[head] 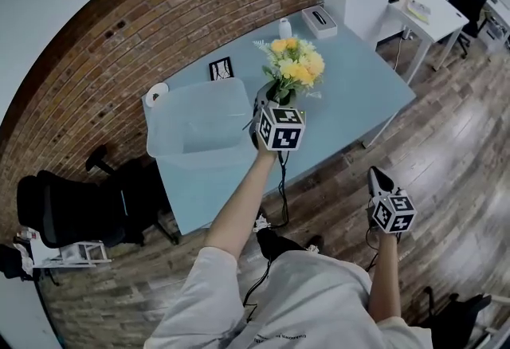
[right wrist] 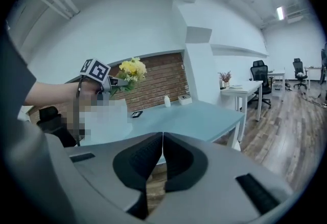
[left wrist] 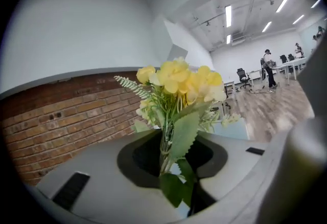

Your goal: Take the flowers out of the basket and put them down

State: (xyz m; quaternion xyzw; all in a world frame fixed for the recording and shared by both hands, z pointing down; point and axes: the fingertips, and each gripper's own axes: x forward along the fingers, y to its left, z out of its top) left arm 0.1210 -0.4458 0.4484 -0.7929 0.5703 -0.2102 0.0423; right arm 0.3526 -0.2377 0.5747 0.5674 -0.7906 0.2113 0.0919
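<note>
A bunch of yellow flowers (head: 296,63) with green leaves is held up over the blue table (head: 351,76), just right of the clear plastic basket (head: 199,118). My left gripper (head: 272,97) is shut on the stems. In the left gripper view the flowers (left wrist: 180,82) rise from between the jaws, the stems (left wrist: 166,149) pinched there. My right gripper (head: 379,178) hangs low off the table's right front, over the wood floor, jaws shut with nothing in them (right wrist: 160,159). The right gripper view shows the flowers (right wrist: 131,70) far off at the left.
On the table's back part stand a white bottle (head: 284,28), a grey tissue box (head: 319,21), a small framed card (head: 221,68) and a tape roll (head: 158,92). A black office chair (head: 68,208) is at the left. A white desk (head: 422,13) stands at the far right.
</note>
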